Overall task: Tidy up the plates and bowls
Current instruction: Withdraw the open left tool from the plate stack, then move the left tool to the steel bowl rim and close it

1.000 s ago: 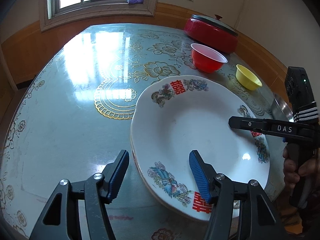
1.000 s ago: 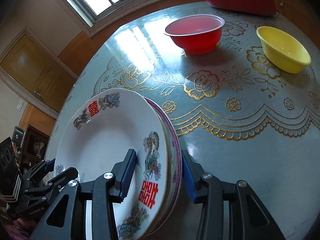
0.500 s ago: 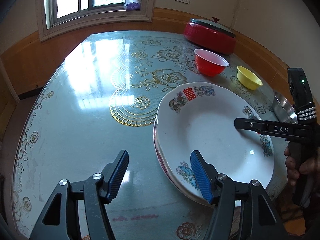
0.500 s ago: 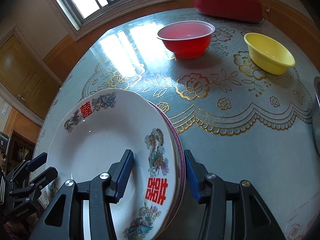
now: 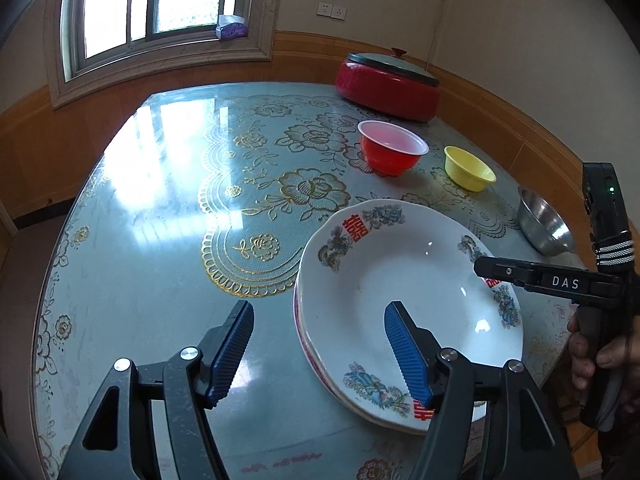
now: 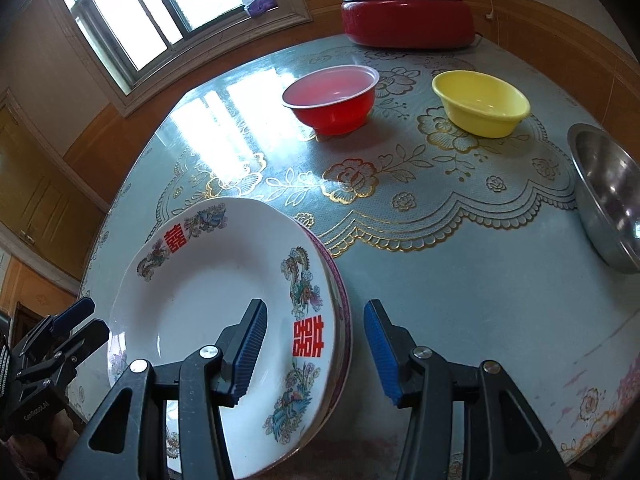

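Note:
A stack of white plates [image 5: 400,288] with red characters and bird patterns lies on the patterned table [image 5: 160,240]; the lower plate has a pink rim. My left gripper [image 5: 320,354] straddles the stack's near-left rim with its jaws opening, pads clear of the china. In the right wrist view the plates [image 6: 208,288] sit low left, and my right gripper [image 6: 316,352] stands open around their right rim without touching it. A red bowl [image 5: 392,152], a yellow bowl [image 5: 470,168] and a steel bowl [image 5: 542,224] stand beyond.
A red pot with a dark lid [image 5: 388,88] sits at the table's far edge by the wall. The hand [image 5: 588,352] holding the right gripper shows at the right. The steel bowl [image 6: 612,200] is near the table's right edge. The table's left half is bare.
Both grippers have drawn up and back from the plate stack, so more of the table and the steel bowl show. The left jaws have widened; the right jaws opened slightly.

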